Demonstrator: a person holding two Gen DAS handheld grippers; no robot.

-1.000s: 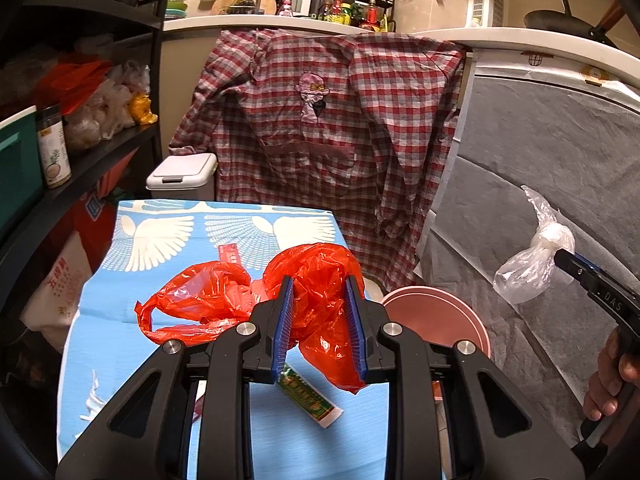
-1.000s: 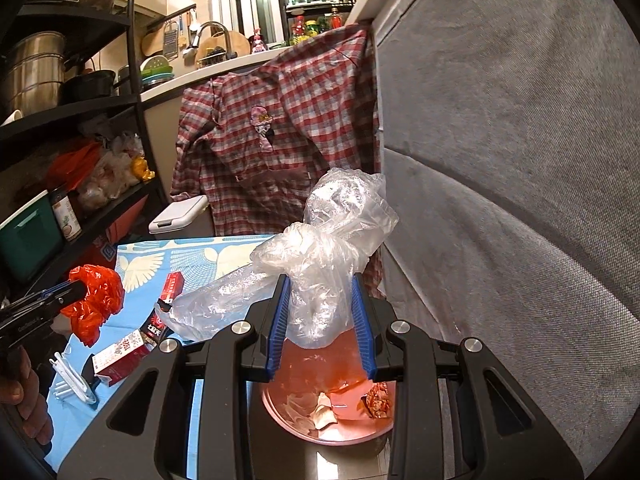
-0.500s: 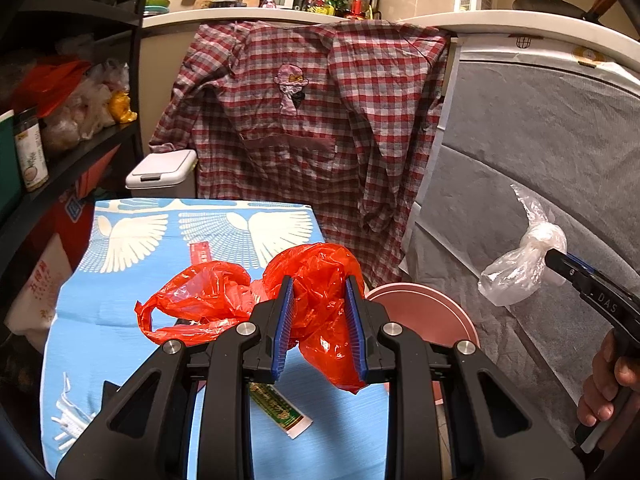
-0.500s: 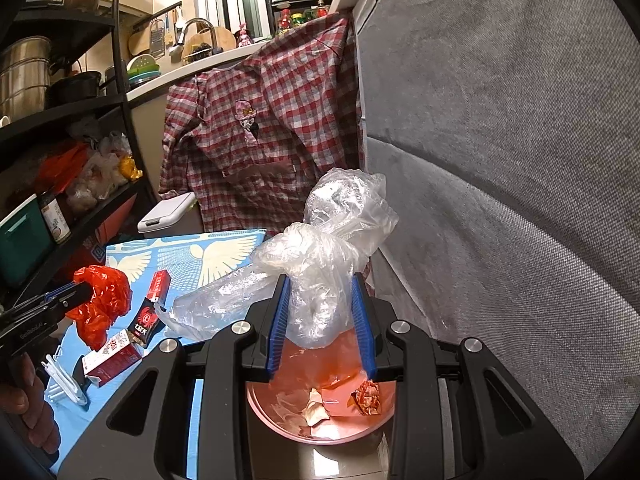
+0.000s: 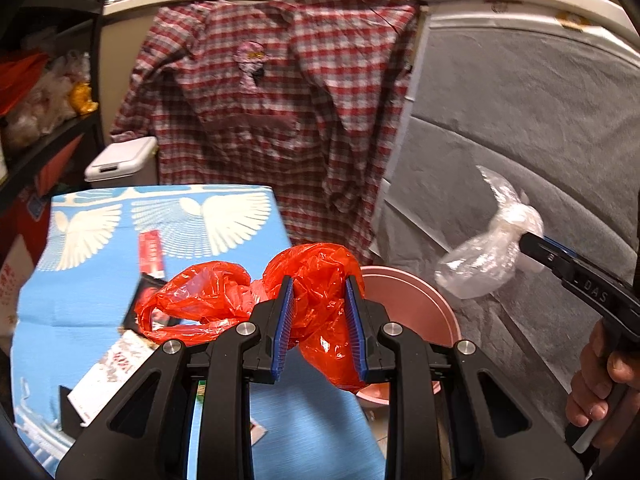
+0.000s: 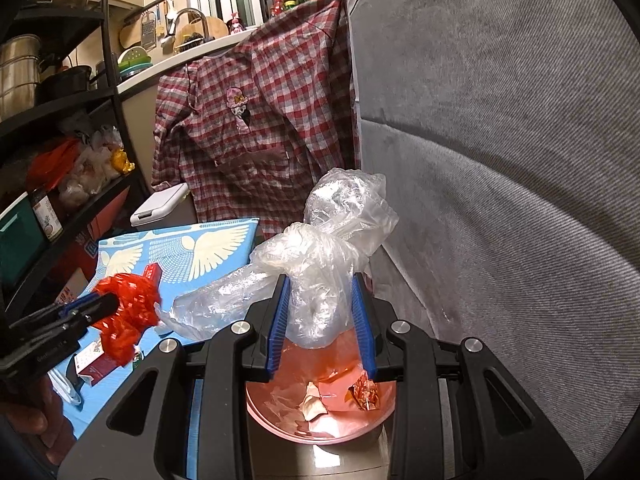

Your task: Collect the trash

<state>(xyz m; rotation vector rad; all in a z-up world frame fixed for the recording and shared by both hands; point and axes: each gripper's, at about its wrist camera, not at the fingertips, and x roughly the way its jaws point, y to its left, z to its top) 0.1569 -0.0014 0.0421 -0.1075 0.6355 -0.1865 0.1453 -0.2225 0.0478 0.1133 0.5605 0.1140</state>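
My left gripper (image 5: 320, 320) is shut on a crumpled red plastic bag (image 5: 312, 280) and holds it above the blue table's right edge, next to the pink bin (image 5: 412, 300). My right gripper (image 6: 322, 320) is shut on a knotted clear plastic bag (image 6: 320, 256) and holds it over the pink bin (image 6: 320, 420). The bin holds scraps of wrapper. The right gripper with the clear bag (image 5: 484, 256) shows at the right of the left wrist view. The left gripper with the red bag (image 6: 124, 312) shows at the left of the right wrist view.
The blue cloth with white wings (image 5: 80, 272) carries red and white packets (image 5: 150, 250), a black item and white plastic cutlery. A plaid shirt (image 5: 280, 100) hangs behind. A grey padded wall (image 6: 500, 200) is on the right, dark shelves (image 6: 60, 120) on the left, a white lidded box (image 5: 120, 160) behind the table.
The left gripper with the red bag has moved right and back toward the pink bin. The right gripper has come lower over the bin, still holding the clear bag.
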